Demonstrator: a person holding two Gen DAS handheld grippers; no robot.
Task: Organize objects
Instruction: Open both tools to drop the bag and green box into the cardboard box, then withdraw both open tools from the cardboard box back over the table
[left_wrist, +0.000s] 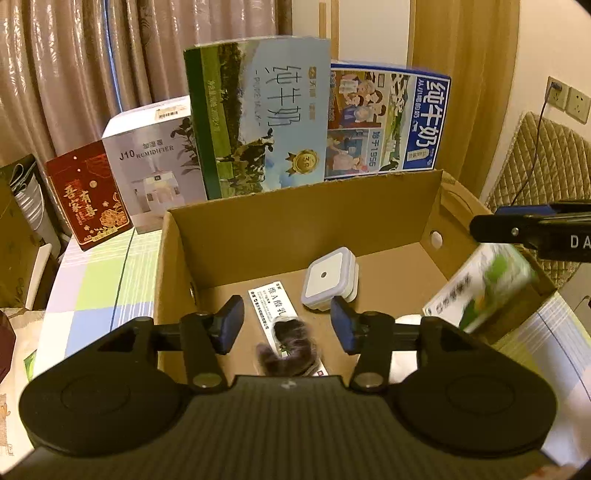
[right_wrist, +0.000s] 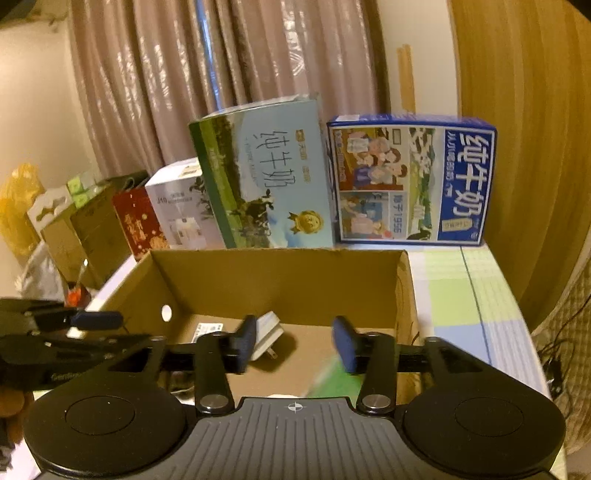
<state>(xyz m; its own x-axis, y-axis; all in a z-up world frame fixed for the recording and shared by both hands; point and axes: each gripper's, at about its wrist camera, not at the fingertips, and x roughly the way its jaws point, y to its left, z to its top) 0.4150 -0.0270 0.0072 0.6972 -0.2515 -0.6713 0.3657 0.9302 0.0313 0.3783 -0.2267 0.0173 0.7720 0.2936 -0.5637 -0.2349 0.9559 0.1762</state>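
Observation:
An open cardboard box (left_wrist: 295, 221) (right_wrist: 277, 280) stands on the checked tablecloth. On its floor lie a white square plug-in night light (left_wrist: 328, 278) (right_wrist: 266, 332), a long white carton with black print (left_wrist: 275, 302) (right_wrist: 208, 328) and a dark fuzzy item (left_wrist: 291, 341), slightly blurred. My left gripper (left_wrist: 288, 321) (right_wrist: 103, 328) hovers open over the near-left part of the box. My right gripper (right_wrist: 295, 343) (left_wrist: 517, 221) is open above the box's right side. Just beneath it a green-and-white packet (left_wrist: 484, 291) (right_wrist: 332, 376) is motion-blurred and tilted against the right wall.
Behind the cardboard box stand a green-blue milk case (left_wrist: 258, 118), a blue milk case (left_wrist: 388, 118), a white humidifier box (left_wrist: 155, 162) and a red gift box (left_wrist: 86, 199). Curtains hang behind. A quilted chair (left_wrist: 543, 162) is at the right; bags and cartons (right_wrist: 74, 221) sit at the left.

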